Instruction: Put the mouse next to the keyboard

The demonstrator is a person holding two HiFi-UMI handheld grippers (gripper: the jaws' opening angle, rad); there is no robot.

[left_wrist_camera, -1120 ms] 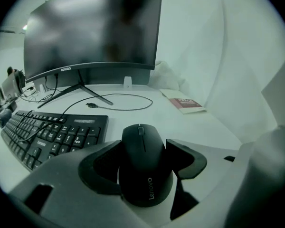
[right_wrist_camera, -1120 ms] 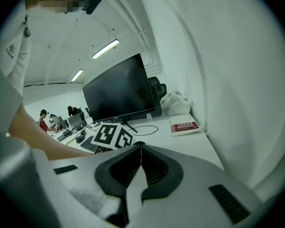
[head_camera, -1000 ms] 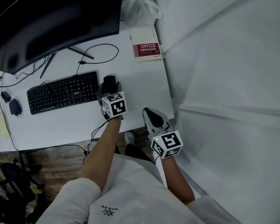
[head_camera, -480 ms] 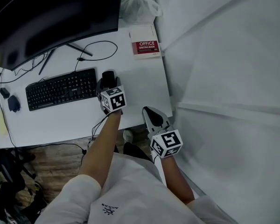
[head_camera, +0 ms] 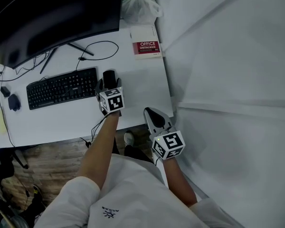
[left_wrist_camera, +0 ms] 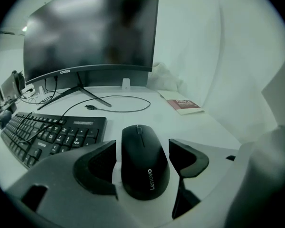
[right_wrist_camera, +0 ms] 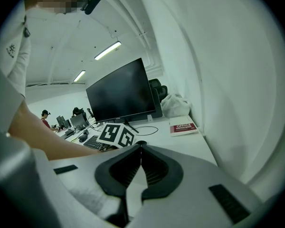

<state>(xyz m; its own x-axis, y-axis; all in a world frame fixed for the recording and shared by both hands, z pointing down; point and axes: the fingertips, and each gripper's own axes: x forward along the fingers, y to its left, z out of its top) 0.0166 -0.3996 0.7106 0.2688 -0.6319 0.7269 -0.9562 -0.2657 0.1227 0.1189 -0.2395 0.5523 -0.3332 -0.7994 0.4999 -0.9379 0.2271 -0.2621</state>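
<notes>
A black mouse lies on the white desk, just right of the black keyboard, and is also seen as the mouse from the head view. My left gripper straddles it. Its jaws have just been opening, and a thin gap shows between each pad and the mouse. From above, the left gripper sits at the keyboard's right end. My right gripper hangs over the desk's front edge, shut and empty; its jaws meet at the tips in the right gripper view.
A large dark monitor stands behind the keyboard, with a loose black cable in front of its stand. A red and white book and a plastic bag lie at the far right corner. White wall borders the desk's right side.
The left jaws stand a little wider round the mouse than before. Neither hand has shifted noticeably; the head view has drifted slightly.
</notes>
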